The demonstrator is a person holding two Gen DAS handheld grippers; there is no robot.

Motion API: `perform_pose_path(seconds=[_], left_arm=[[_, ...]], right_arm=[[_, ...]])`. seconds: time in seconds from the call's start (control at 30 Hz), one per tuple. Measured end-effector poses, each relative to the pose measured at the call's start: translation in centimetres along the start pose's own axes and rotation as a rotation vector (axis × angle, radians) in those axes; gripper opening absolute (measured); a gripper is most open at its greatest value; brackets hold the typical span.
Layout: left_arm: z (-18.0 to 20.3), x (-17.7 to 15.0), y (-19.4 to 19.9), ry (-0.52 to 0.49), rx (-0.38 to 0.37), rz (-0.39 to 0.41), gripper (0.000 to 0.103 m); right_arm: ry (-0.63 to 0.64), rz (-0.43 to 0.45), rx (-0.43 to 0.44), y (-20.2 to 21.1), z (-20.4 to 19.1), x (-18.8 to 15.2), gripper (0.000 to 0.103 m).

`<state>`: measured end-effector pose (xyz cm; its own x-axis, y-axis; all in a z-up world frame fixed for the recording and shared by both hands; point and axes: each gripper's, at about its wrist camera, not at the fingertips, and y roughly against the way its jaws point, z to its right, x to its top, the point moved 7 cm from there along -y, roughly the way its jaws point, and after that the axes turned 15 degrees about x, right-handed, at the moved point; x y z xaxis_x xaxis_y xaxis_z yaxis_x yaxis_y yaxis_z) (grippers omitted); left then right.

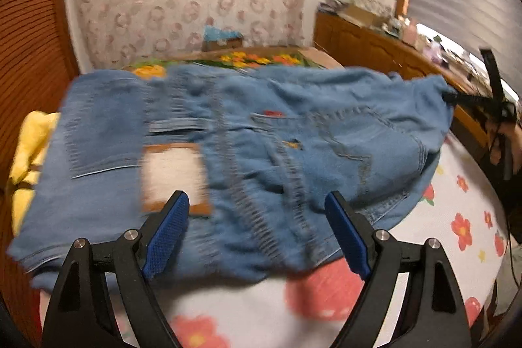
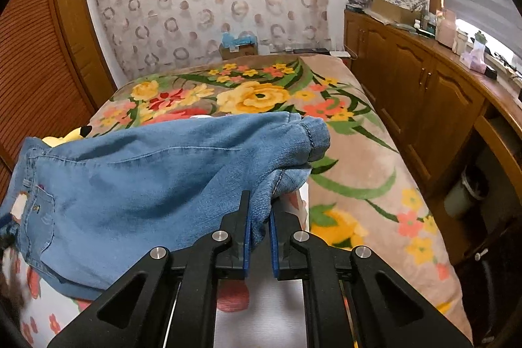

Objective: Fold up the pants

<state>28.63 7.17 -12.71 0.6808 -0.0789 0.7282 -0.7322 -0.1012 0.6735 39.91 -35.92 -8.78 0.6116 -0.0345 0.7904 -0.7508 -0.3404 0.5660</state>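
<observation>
Blue denim pants (image 1: 261, 152) lie folded across the bed, with a brown-edged waist patch (image 1: 174, 178) near my left gripper. My left gripper (image 1: 257, 204) is open and empty, its blue pads just above the near edge of the pants. My right gripper (image 2: 259, 207) is shut on the pants (image 2: 156, 185) near the hems (image 2: 313, 136) and holds that end slightly lifted. In the left wrist view the right gripper (image 1: 456, 98) shows at the far right end of the denim.
The bed has a white sheet with red flowers (image 1: 456, 227) and a beige floral blanket (image 2: 352, 178). A yellow plush toy (image 1: 29, 152) lies left of the pants. A wooden cabinet (image 2: 424, 93) with clutter runs along the right; louvered doors (image 2: 32, 80) stand at the left.
</observation>
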Motion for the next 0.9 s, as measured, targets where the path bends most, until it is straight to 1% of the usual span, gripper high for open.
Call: perform_pose_path(seconds=[0.07, 0.13, 0.2, 0.27, 0.3, 0.33, 0.37, 0.4, 0.5, 0.53, 0.6, 0.67, 0.73, 0.77, 0.8, 0.83, 0.87, 0.9], left_arm=[[-2.0, -0.3, 0.8, 0.013, 0.039, 0.004, 0.086], [-4.4, -0.8, 0.9, 0.037, 0.086, -0.006, 0.082], [-5.9, -1.6, 0.3, 0.064, 0.089, -0.039, 0.070], [-6.6, -2.2, -0.3, 0.080, 0.078, -0.067, 0.063], [-6.8, -2.5, -0.4, 0.088, 0.059, -0.068, 0.062], [-6.6, -2.5, -0.4, 0.097, 0.042, -0.067, 0.060], [-6.4, -2.6, -0.4, 0.100, 0.033, -0.067, 0.055], [-6.0, -2.8, -0.4, 0.093, 0.022, -0.063, 0.052], [-4.2, -2.7, -0.5, 0.073, -0.019, -0.059, 0.047], [-3.4, -2.6, -0.7, 0.061, -0.020, -0.071, 0.047], [-3.0, -2.9, -1.3, 0.047, -0.002, -0.086, 0.047], [-2.8, -3.3, -2.2, 0.045, 0.000, -0.118, 0.047], [-2.7, -3.3, -2.3, 0.036, 0.009, -0.113, 0.047], [-2.6, -3.3, -2.1, 0.029, 0.014, -0.108, 0.044], [-2.5, -3.2, -1.9, 0.024, 0.008, -0.094, 0.030], [-2.3, -3.0, -1.7, 0.026, -0.001, -0.089, 0.028], [-2.4, -2.9, -1.7, 0.028, 0.000, -0.092, 0.021], [-2.3, -2.6, -1.4, 0.030, -0.011, -0.089, 0.017]], right_arm=[[0.011, 0.000, 0.002, 0.0, -0.3, -0.1, 0.008], [0.021, 0.001, 0.003, 0.3, -0.7, 0.1, 0.008], [0.023, 0.004, 0.007, 0.5, -0.8, 0.4, 0.008], [0.024, 0.008, 0.010, 0.9, -1.0, 0.8, 0.008], [0.025, 0.009, 0.012, 0.9, -1.0, 0.7, 0.008], [0.025, 0.010, 0.013, 0.8, -1.1, 0.7, 0.008], [0.025, 0.009, 0.014, 0.9, -1.0, 1.2, 0.008], [0.026, 0.009, 0.013, 1.0, -1.0, 1.2, 0.008], [0.026, 0.004, 0.014, 1.2, -1.1, 1.4, 0.008], [0.027, 0.003, 0.013, 1.3, -1.1, 1.4, 0.008], [0.028, -0.001, 0.014, 1.5, -1.0, 1.5, 0.008], [0.031, -0.003, 0.019, 1.4, -1.2, 1.7, 0.008], [0.046, -0.007, 0.016, 1.6, -1.3, 1.7, 0.007], [0.050, -0.005, 0.017, 1.7, -1.4, 1.7, 0.006], [0.053, -0.001, 0.020, 1.9, -1.6, 2.0, 0.006], [0.057, 0.006, 0.026, 2.1, -1.7, 2.2, 0.006], [0.063, 0.017, 0.031, 2.4, -1.8, 2.5, 0.006], [0.071, 0.028, 0.028, 2.7, -2.0, 2.8, 0.006]])
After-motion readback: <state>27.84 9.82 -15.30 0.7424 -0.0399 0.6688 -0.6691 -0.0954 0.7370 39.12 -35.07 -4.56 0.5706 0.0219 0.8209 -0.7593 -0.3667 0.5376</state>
